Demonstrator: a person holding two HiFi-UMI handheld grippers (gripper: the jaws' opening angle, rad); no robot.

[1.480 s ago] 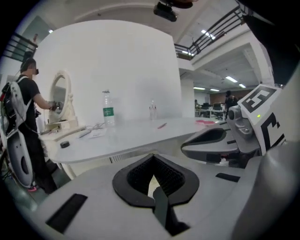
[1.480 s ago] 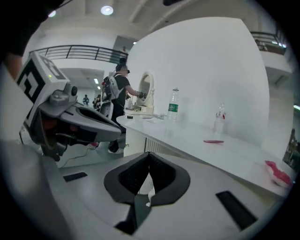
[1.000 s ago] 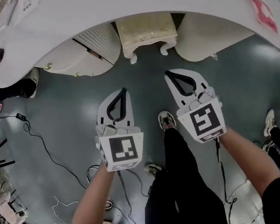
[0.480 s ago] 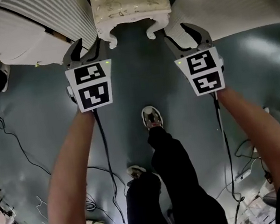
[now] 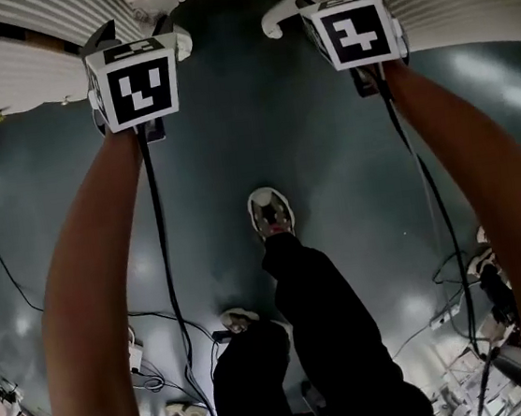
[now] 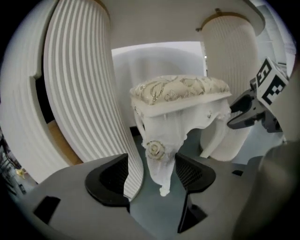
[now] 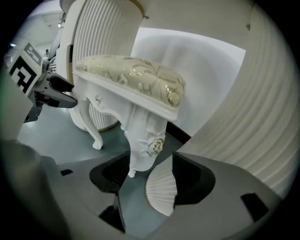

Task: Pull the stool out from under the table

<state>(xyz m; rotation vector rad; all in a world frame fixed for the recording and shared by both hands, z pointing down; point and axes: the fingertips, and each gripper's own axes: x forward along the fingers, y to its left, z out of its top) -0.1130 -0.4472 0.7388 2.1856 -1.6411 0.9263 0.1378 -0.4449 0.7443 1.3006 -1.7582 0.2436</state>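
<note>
Now both grippers are lower and closer in than a second ago, and their jaws have just swung wide. The left gripper [image 6: 151, 174] frames one front leg [image 6: 159, 157] of the stool [image 6: 180, 91], and the right gripper [image 7: 146, 174] frames the other front leg [image 7: 140, 140]. Neither grips yet. The stool is just ahead, under the counter [image 6: 79, 84], so I judge that clamping comes next.

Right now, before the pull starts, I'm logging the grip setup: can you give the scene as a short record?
stool: white, cushioned, under the table
left gripper: open, jaws just opened wider; one front leg between them, untouched
right gripper: open, jaws just opened wider; other front leg between them, untouched
grip: none yet
</note>
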